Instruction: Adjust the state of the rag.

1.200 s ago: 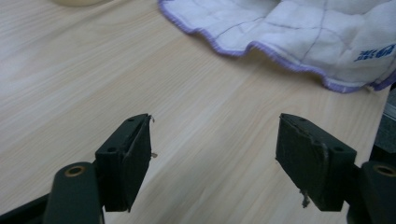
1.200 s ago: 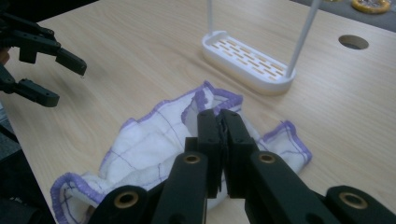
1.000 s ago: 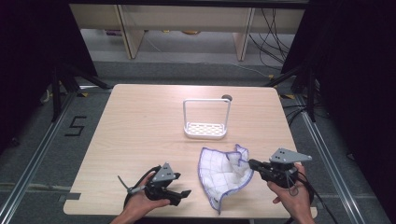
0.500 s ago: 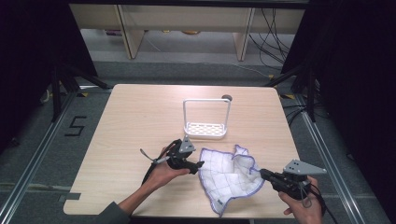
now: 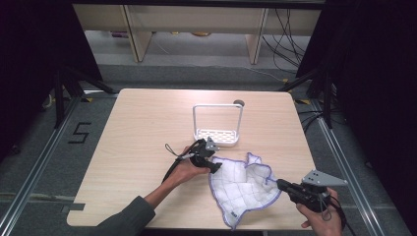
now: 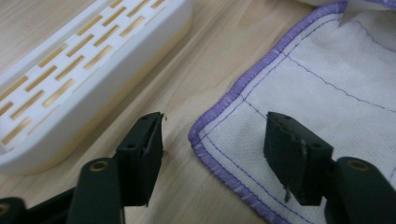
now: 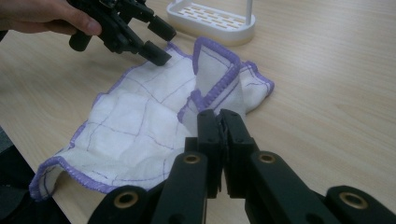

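Observation:
A white cloth with purple stitched edging (image 5: 243, 187) lies crumpled near the table's front right. My left gripper (image 5: 212, 163) is open at the cloth's far left corner. In the left gripper view (image 6: 212, 149) one jaw stands over bare wood and the other over the cloth (image 6: 327, 84). My right gripper (image 5: 281, 185) is shut on the cloth's right edge. In the right gripper view its jaws (image 7: 223, 122) are pressed together against a raised fold of the cloth (image 7: 135, 121). The left gripper (image 7: 162, 44) shows beyond.
A white slotted rack with an upright loop handle (image 5: 218, 135) stands just behind the cloth, close to the left gripper (image 6: 70, 70). A small dark round object (image 5: 239, 103) sits at the table's far edge. The wooden table (image 5: 128, 147) is bare at the left.
My left gripper moved from the front edge forward and right to the cloth's far left corner. My right gripper drew back right and toward the person, stretching the cloth flatter.

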Demonstrator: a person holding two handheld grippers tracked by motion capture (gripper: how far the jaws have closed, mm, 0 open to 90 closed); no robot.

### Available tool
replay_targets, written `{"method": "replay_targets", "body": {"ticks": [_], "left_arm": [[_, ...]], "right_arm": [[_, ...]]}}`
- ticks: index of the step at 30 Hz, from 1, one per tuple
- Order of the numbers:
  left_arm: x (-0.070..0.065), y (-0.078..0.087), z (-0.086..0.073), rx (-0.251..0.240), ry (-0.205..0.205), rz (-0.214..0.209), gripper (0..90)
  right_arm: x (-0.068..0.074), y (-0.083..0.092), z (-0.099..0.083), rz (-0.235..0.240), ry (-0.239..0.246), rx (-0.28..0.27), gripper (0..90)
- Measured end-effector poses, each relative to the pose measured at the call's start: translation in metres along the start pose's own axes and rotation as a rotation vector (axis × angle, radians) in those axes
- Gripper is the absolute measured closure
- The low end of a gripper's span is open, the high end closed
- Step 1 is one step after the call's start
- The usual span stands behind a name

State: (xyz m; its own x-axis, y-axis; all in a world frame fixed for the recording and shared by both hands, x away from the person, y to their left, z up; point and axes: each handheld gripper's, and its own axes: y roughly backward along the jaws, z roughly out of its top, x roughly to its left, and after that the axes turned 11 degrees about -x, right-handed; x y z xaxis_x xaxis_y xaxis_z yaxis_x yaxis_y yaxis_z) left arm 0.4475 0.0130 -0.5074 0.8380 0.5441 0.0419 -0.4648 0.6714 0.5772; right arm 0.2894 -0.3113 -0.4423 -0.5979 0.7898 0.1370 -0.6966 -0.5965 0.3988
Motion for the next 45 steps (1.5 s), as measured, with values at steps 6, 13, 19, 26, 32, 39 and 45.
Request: {"method": "replay_targets", "body": {"ticks": [6, 13, 19, 26, 32, 39, 45], "left_arm": [[0.002, 0.000, 0.002, 0.006, -0.016, -0.019, 54.9], [0.004, 0.001, 0.002, 0.008, -0.014, -0.073, 84.0], [0.002, 0.031, 0.001, -0.113, 0.020, -0.044, 86.3], [0.006, 0.109, -0.012, -0.226, 0.058, 0.040, 86.3], [-0.002, 0.144, -0.059, -0.229, 0.148, 0.102, 86.2], [-0.028, 0.161, -0.104, -0.217, 0.222, 0.068, 85.7], [-0.047, 0.169, -0.112, -0.210, 0.212, 0.049, 85.3]], "right_arm": [[-0.004, -0.001, -0.002, 0.005, 0.017, -0.007, 87.7], [-0.004, -0.001, -0.001, 0.005, 0.020, 0.002, 87.7], [-0.006, 0.001, 0.004, -0.017, 0.038, -0.009, 87.7], [-0.008, -0.012, 0.022, -0.031, 0.068, -0.034, 87.8], [-0.014, -0.045, 0.015, -0.035, 0.048, 0.050, 87.8], [-0.022, -0.064, -0.004, -0.035, 0.032, 0.143, 87.8], [-0.023, -0.070, -0.004, -0.038, 0.038, 0.154, 87.8]]}}
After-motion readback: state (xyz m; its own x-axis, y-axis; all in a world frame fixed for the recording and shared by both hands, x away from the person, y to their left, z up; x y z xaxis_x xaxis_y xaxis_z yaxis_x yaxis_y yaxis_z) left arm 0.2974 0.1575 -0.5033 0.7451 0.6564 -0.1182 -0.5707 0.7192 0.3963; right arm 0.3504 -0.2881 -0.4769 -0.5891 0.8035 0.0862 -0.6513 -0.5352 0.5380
